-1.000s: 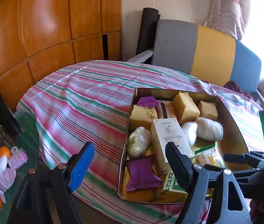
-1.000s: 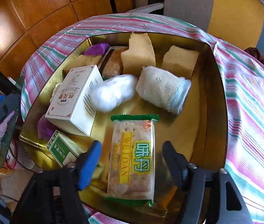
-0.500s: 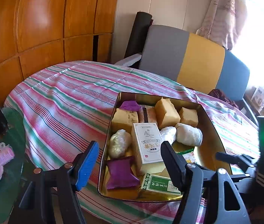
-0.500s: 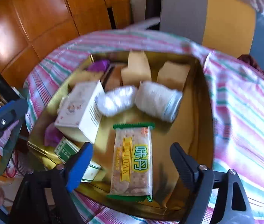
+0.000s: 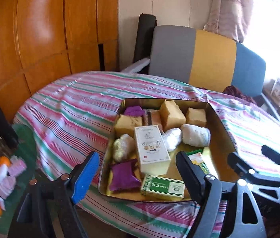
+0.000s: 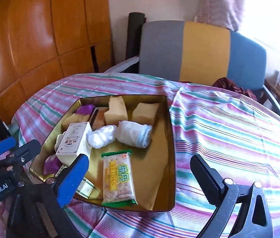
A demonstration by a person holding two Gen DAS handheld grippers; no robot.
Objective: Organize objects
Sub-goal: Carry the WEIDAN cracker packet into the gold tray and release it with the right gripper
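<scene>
The left claw (image 5: 136, 175) is spread wide and holds nothing, hovering off the near edge of the gold tray (image 5: 222, 127). The right claw (image 6: 140, 180) is likewise spread wide and empty, its blue finger (image 6: 71, 180) over the tray's near left corner and its black finger over the striped bench (image 6: 229, 130).

Inside the tray, at 12 o'clock, stand three tan sponge blocks (image 5: 171, 115). At the centre lie one white box (image 5: 151, 147), one clear-wrapped white bundle (image 6: 102, 135) and one rolled white cloth (image 6: 135, 133). At 9 o'clock lies one pale wrapped lump (image 5: 123, 146). Two purple packets (image 5: 124, 175) are visible, one at 11, one at 7. At 6 o'clock lie one green box (image 5: 162, 187) and one cracker packet (image 6: 118, 178).
</scene>
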